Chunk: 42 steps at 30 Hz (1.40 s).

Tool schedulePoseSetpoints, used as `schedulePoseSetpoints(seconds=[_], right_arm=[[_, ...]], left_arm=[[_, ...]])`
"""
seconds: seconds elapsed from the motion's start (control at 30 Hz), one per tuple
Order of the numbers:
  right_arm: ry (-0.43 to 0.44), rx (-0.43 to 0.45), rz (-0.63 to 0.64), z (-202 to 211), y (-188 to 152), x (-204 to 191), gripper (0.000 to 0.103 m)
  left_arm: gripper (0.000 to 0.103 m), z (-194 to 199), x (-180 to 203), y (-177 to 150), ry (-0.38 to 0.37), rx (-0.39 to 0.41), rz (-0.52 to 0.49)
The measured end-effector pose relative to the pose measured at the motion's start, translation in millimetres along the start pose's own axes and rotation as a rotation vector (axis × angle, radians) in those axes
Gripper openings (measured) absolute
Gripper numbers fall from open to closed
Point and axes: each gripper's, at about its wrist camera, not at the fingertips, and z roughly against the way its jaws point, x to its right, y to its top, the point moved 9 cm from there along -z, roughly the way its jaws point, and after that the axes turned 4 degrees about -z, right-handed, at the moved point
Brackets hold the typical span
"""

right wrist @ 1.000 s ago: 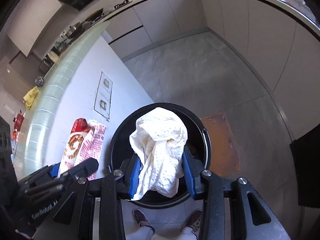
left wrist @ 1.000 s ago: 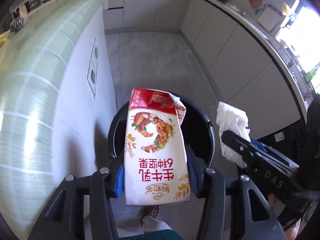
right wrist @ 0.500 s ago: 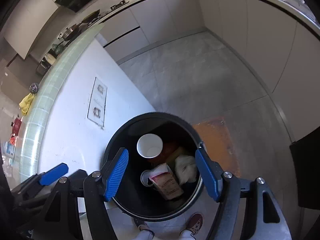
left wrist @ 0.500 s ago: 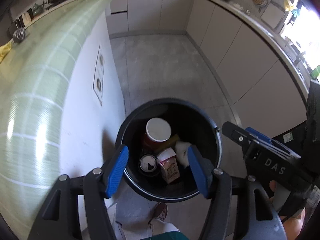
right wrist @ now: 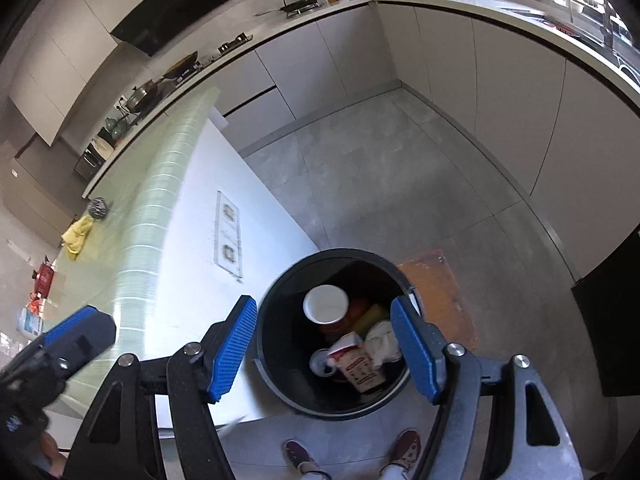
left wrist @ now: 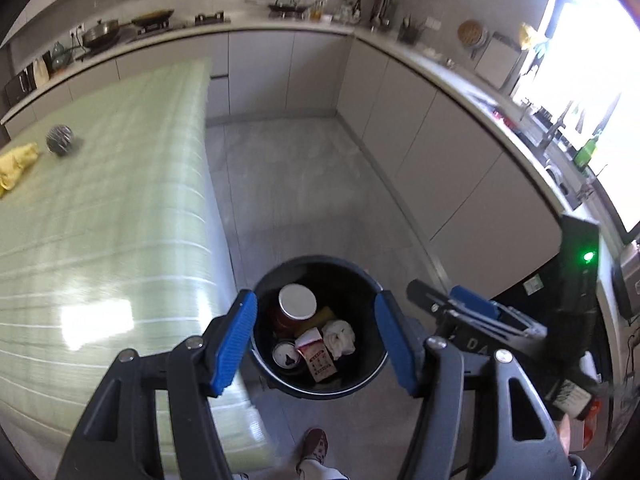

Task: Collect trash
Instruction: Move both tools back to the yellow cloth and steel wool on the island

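Grey kitchen floor around the bin (right wrist: 280, 376), both my tools, left tool (left wrist: 316, 344) and right tool (right wrist: 324, 344), hang released above it, so next I judge I fetch more trash from the table (left wrist: 100, 240) beside the bin.

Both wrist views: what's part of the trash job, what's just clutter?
Job:
black bin
milk carton
crumpled tissue
paper cup
can
left gripper, open
right gripper, open

Clutter:
yellow cloth
steel scrubber
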Motion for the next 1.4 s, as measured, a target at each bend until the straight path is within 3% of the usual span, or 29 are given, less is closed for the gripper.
schedulePoseSetpoints(seconds=[0.17, 0.33, 0.6, 0.83, 1.17, 1.3, 1.4], right_arm=[[0.035, 0.038, 0.002, 24, -2, -53, 0.072], [0.092, 0.087, 0.036, 40, -11, -136, 0.079], [0.160, 0.059, 0.090, 13, -52, -261, 0.080], [0.187, 0.026, 0.172, -10, -74, -346, 0.080], [0.230, 0.023, 0.282, -52, -43, -411, 0.080], [0.269, 0.015, 0.277, -75, -25, -427, 0.080], [0.250, 0.017, 0.304, -89, -14, -434, 0.080]], left_arm=[[0.064, 27, -46, 2, 0.026, 0.040, 0.003], [0.067, 52, -111, -6, 0.059, 0.067, 0.041], [0.068, 88, -228, -31, 0.134, 0.081, 0.113], [0.068, 100, -302, -41, 0.186, 0.077, 0.196], [0.068, 85, -393, -24, 0.272, 0.074, 0.329], [0.068, 75, -421, -5, 0.318, 0.062, 0.324], [0.068, 70, -436, 5, 0.325, 0.069, 0.337]])
